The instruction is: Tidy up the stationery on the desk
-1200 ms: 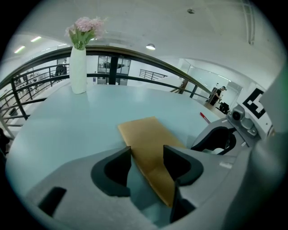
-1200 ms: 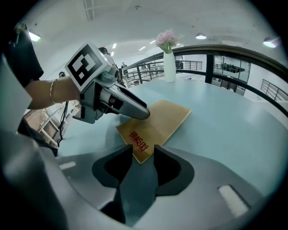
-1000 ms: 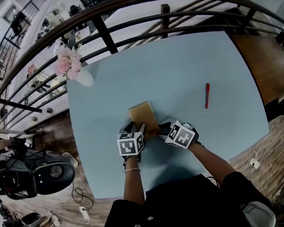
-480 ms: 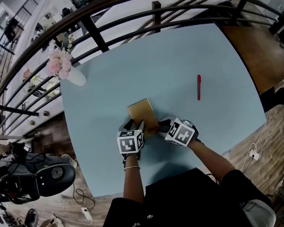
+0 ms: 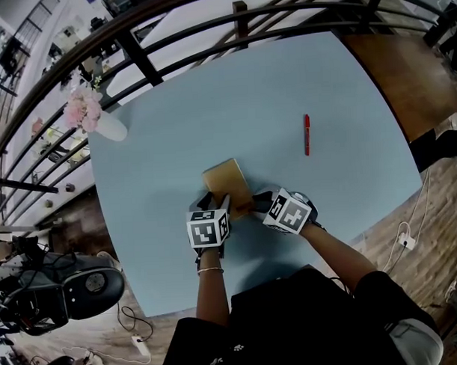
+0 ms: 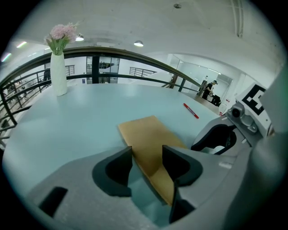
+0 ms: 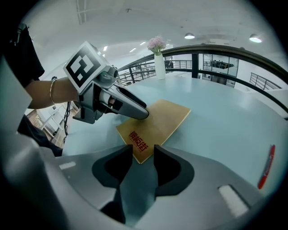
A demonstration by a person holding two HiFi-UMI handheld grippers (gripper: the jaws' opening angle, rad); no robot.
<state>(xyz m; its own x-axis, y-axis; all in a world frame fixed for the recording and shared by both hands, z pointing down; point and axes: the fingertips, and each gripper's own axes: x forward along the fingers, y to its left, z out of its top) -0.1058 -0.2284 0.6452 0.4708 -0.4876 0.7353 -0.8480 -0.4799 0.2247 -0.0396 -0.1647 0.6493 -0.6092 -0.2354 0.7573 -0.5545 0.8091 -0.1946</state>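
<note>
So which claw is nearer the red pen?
Right. The right claw sits at the flat tan notebook on the side toward the slim red pen; the left claw sits at the opposite side, farther off.

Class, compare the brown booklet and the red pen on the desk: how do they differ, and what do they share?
The brown booklet is broad and rectangular; the red pen is thin and stick-like. The booklet lies toward the near edge; the pen lies farther off, to its right. Both rest on the blue desk.
</note>
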